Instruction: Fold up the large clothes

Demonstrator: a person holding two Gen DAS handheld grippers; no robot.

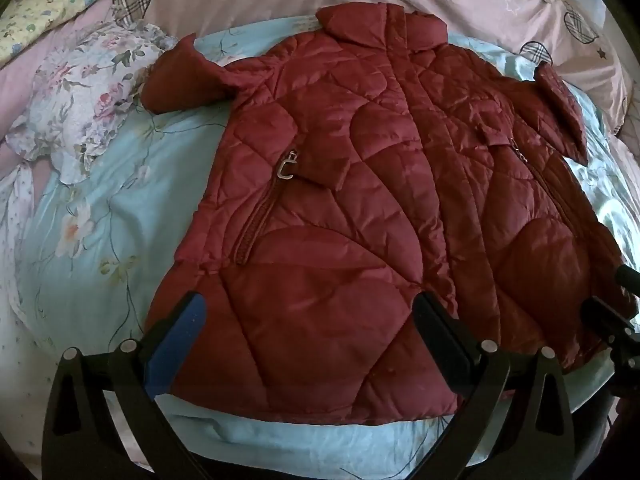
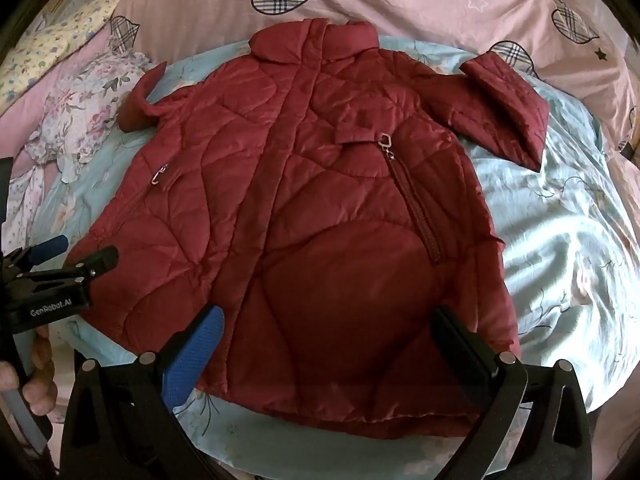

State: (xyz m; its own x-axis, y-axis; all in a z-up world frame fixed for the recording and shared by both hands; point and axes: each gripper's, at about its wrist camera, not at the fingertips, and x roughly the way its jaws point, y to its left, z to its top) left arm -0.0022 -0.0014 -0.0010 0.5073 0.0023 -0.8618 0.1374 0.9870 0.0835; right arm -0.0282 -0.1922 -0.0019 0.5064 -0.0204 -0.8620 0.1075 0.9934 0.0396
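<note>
A dark red quilted jacket [image 1: 328, 208] [image 2: 312, 208] lies face up on the bed, collar toward the far side, hem near me, both short-looking sleeves sticking out sideways. My left gripper [image 1: 308, 312] hovers open over the hem's left half, jaws wide apart, nothing between them but the fabric below. My right gripper [image 2: 328, 332] hangs open over the hem's right half in the same way. The left gripper [image 2: 80, 256] shows at the left edge of the right wrist view, with a hand beneath it. Part of the right gripper [image 1: 612, 312] shows at the right edge of the left wrist view.
A light blue floral sheet [image 1: 104, 216] [image 2: 560, 240] lies under the jacket. A pink quilt with plaid hearts [image 2: 400, 4] is bunched at the far side. Floral pillows [image 1: 92, 92] sit at the left.
</note>
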